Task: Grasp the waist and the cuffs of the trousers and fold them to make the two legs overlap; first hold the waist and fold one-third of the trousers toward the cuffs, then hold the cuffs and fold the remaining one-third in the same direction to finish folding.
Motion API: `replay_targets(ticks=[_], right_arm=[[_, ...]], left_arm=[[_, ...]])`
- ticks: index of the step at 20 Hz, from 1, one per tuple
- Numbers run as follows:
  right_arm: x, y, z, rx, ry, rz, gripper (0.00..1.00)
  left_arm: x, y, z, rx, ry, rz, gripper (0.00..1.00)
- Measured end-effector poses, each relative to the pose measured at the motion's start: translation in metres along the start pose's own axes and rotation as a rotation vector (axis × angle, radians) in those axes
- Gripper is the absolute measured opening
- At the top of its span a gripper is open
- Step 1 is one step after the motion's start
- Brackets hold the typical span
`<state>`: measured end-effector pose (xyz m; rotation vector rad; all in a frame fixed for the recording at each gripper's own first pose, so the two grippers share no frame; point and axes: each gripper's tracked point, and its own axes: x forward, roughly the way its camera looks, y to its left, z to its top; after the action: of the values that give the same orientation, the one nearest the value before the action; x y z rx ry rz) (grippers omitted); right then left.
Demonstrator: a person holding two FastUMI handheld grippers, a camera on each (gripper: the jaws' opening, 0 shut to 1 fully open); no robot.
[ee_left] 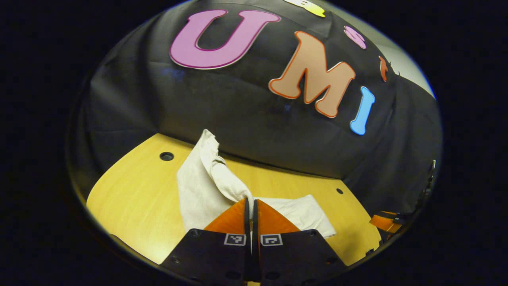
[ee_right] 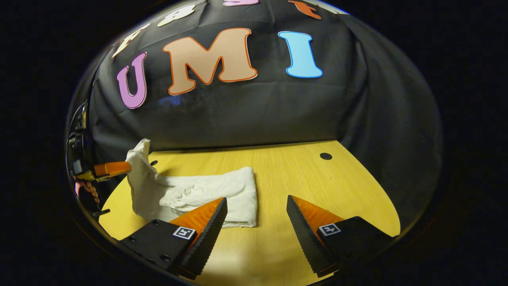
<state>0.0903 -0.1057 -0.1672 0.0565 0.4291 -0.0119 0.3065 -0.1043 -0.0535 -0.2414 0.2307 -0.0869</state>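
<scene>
The cream trousers [ee_left: 206,182] lie folded on the yellow wooden table [ee_left: 135,194]. My left gripper [ee_left: 251,203] is shut on one end of the trousers and holds that cloth lifted off the table, so it rises in a peak. From the right gripper view the same trousers [ee_right: 206,194] show as a flat bundle with the raised end at the left, pinched by the left gripper [ee_right: 127,167]. My right gripper [ee_right: 257,203] is open, low over the table just right of the bundle's near edge, with nothing between its fingers.
The table [ee_right: 309,178] has small round holes [ee_right: 326,156] near its back edge, another hole [ee_left: 166,156] at the left. The black cloth wall closes the back and sides. Bare tabletop lies to the right of the trousers.
</scene>
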Motion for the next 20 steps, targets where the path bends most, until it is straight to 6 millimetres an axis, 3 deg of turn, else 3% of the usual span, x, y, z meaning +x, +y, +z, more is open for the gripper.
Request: replay_targets(ticks=[1, 5, 6, 10, 16, 20], right_arm=[[0.0, -0.007, -0.001, -0.004, 0.004, 0.007, 0.96], [0.004, -0.032, 0.001, 0.001, 0.014, 0.029, 0.92], [0.004, -0.038, 0.001, 0.001, 0.016, 0.034, 0.97], [0.003, -0.059, 0.003, 0.003, 0.016, 0.043, 0.97], [-0.005, -0.071, -0.006, -0.002, 0.028, 0.049, 0.97], [-0.013, -0.069, -0.003, 0.009, 0.02, 0.058, 0.97]], left_arm=[[0.004, -0.021, 0.002, -0.002, -0.006, -0.022, 0.0], [0.028, -0.109, 0.004, 0.037, -0.015, -0.108, 0.0], [0.034, -0.125, -0.001, 0.055, -0.005, -0.123, 0.0], [0.048, -0.183, -0.032, 0.082, 0.043, -0.194, 0.0], [0.075, -0.21, -0.118, 0.176, 0.169, -0.198, 0.0], [0.08, -0.218, -0.156, 0.222, 0.229, -0.22, 0.03]])
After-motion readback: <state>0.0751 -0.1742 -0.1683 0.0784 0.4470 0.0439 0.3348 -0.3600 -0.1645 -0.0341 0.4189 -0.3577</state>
